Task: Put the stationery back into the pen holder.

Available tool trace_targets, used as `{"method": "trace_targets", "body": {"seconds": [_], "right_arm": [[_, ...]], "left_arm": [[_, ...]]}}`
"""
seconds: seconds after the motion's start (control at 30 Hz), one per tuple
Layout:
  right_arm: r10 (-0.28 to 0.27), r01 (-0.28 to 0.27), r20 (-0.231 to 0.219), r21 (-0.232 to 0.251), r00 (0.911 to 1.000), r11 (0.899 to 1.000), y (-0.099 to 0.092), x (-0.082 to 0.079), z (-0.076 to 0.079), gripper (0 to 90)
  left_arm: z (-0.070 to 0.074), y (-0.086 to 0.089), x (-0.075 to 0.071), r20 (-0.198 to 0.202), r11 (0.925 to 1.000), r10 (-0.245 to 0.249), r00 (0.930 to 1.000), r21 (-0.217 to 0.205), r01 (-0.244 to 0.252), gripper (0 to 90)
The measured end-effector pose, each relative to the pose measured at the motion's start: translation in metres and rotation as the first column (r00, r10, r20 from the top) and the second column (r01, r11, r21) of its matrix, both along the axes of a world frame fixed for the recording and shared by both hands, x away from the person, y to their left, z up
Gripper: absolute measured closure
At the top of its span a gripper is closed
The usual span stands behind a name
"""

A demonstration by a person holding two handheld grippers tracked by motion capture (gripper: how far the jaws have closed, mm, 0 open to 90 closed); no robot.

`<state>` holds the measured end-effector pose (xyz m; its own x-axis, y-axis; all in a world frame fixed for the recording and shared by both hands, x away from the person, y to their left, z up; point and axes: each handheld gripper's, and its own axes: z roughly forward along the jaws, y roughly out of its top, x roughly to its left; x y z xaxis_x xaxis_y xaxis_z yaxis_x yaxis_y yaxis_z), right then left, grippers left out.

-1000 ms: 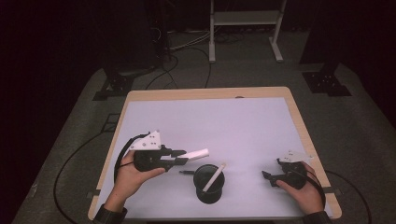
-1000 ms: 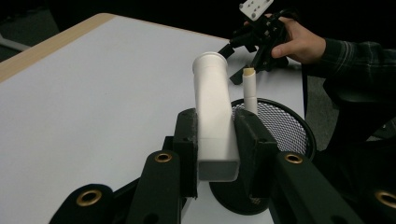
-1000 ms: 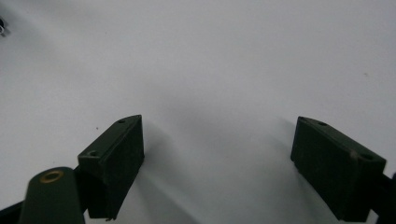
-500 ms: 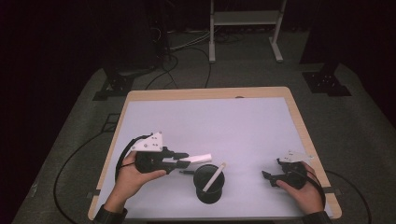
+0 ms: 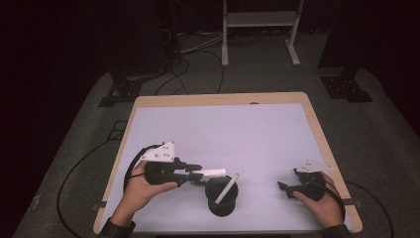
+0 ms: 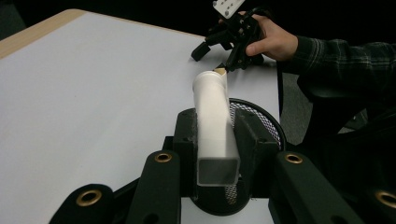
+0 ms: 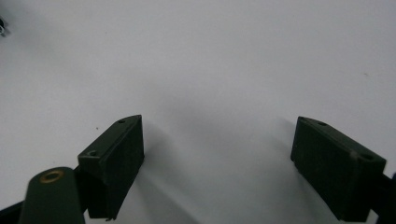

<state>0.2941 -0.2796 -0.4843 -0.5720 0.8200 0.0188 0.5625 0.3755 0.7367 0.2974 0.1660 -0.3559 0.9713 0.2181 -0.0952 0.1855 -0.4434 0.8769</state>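
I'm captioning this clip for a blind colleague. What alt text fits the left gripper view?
The left gripper clamps a white tube between its black jaws, above a black mesh cup on a white table. Farther off, a hand holds the right gripper.

High view overhead, far — gripper views close; table (image 5: 218,129) shared.
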Motion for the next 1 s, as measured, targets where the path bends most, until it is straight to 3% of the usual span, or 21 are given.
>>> {"method": "trace_targets", "body": {"seconds": [1.0], "right_arm": [[0.0, 0.0, 0.0, 0.0, 1.0, 1.0, 0.0, 0.0, 0.0, 16.0]], "left_arm": [[-0.0023, -0.0082, -0.001, -0.015, 0.9994, -0.026, 0.9996, 0.023, 0.026, 70.8]]}}
